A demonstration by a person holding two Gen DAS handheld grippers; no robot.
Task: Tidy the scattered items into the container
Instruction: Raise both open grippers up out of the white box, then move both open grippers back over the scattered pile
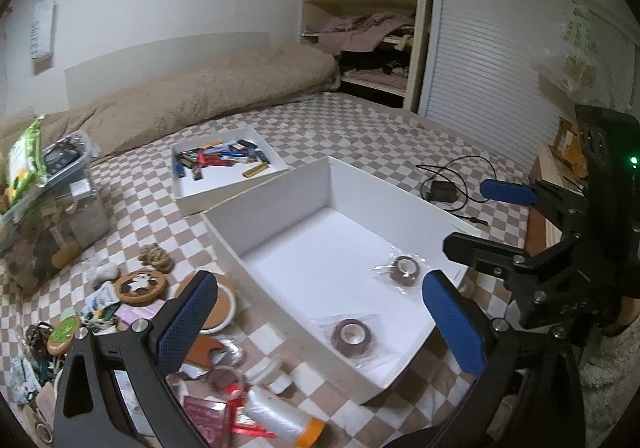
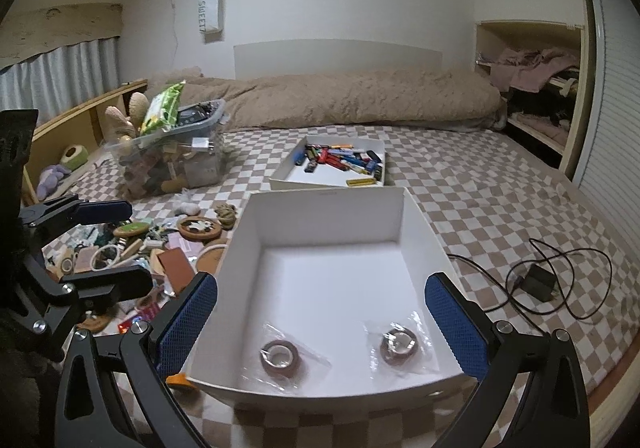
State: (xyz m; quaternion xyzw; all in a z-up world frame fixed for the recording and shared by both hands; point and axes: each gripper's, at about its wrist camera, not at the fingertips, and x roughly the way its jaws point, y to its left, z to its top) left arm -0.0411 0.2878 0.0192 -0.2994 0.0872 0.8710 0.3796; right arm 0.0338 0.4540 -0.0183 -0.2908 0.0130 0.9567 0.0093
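Blue fingertips [image 1: 186,324] are being shown spread wide at the very front of the left wrist view, and nothing is being held between them. The left gripper [image 1: 320,324] is being held above the near left wall of the white box [image 1: 272,208], with one finger over the pile and the other over the box floor. The right gripper [image 2: 322,324] is likewise being held fully open and empty, hovering just above the near edge of the same box.

Only a small part of the job is being shown as done. Two rolls of brown tape, each in a clear wrapper, are lying inside the box: one roll [image 2: 280,354] near the front left, the other roll [image 2: 398,342] near the front right. Most of the box floor is being left bare.

Much more is being left to do. The pile of clutter [image 2: 152,260] is lying on the checked bedspread [image 2: 480,184] just left of the box: round wooden coasters [image 1: 140,286], a knotted rope piece [image 1: 157,257], a plastic roll with an orange end [image 1: 286,414], packets and cards. A black charger with its cable [image 2: 540,280] is lying well apart on the right.

A shallow tray of lighters [image 2: 340,164] is sitting behind the box, already filled. By the look of it, the tidying is being judged as barely begun.
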